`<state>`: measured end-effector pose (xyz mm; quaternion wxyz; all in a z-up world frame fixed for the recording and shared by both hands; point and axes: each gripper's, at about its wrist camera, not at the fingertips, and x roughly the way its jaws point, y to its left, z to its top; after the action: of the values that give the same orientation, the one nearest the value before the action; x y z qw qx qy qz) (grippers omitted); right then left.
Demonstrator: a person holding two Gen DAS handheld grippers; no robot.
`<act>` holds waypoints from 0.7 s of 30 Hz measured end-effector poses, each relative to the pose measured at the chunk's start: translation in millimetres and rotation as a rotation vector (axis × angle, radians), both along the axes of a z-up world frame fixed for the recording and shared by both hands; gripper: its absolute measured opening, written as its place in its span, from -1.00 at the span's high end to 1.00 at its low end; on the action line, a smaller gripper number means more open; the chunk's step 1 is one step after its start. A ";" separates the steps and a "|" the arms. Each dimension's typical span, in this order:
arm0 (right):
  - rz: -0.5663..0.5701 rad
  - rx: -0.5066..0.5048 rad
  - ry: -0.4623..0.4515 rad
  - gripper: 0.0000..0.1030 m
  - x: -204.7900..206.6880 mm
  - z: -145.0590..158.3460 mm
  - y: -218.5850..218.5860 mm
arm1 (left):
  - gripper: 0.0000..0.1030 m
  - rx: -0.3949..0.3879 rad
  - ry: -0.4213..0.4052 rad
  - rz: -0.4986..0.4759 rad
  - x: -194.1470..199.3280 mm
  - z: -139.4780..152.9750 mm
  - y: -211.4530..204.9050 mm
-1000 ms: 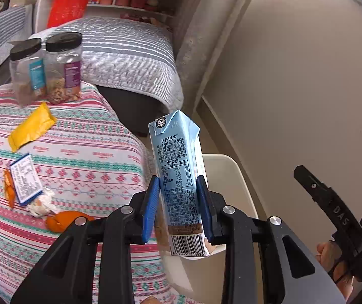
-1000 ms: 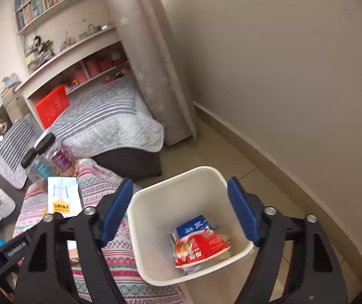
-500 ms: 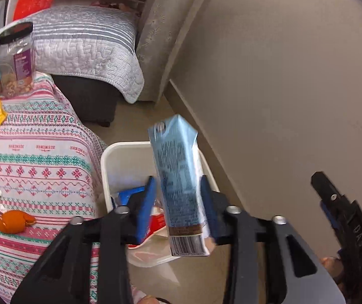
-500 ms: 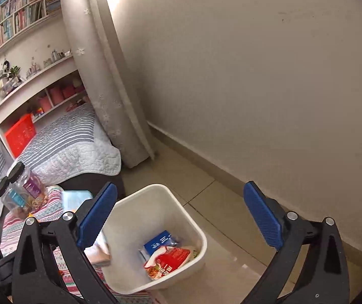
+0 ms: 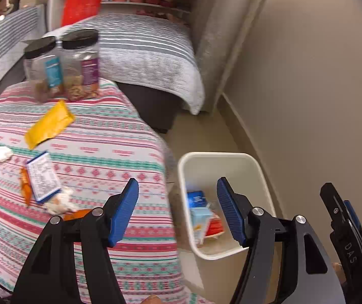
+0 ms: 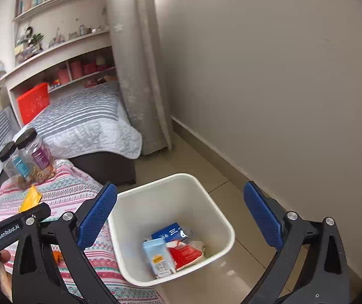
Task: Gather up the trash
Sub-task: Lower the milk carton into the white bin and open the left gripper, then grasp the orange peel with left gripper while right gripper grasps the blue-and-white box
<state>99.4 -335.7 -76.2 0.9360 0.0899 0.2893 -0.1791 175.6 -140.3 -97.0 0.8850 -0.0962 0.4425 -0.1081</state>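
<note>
The light-blue milk carton (image 6: 158,258) has left my left gripper (image 5: 177,211) and now lies in the white bin (image 6: 214,204) beside a red wrapper (image 6: 186,254). Both the left gripper and my right gripper (image 6: 179,216) hang with jaws spread, holding nothing; a yellow packet (image 5: 49,124) lies on the patterned tablecloth (image 5: 110,147) near its far edge.

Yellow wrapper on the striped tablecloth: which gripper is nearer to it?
Left. The left gripper hangs open at the table edge nearest the yellow wrapper; the right gripper is open over the bin.
</note>
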 end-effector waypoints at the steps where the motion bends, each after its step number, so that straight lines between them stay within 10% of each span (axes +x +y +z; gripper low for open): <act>1: 0.013 -0.009 0.004 -0.86 2.3 -0.1 7.2 | -0.23 0.013 0.001 0.014 1.7 -0.8 7.3; 21: 0.296 -0.002 0.161 -0.87 48.4 -26.4 117.6 | -0.17 0.201 0.361 0.327 42.7 -83.0 203.9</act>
<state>147.7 -218.0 -102.6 0.9261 0.0310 0.3731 -0.0462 218.3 63.6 -180.0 0.8026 -0.0957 0.5802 0.0999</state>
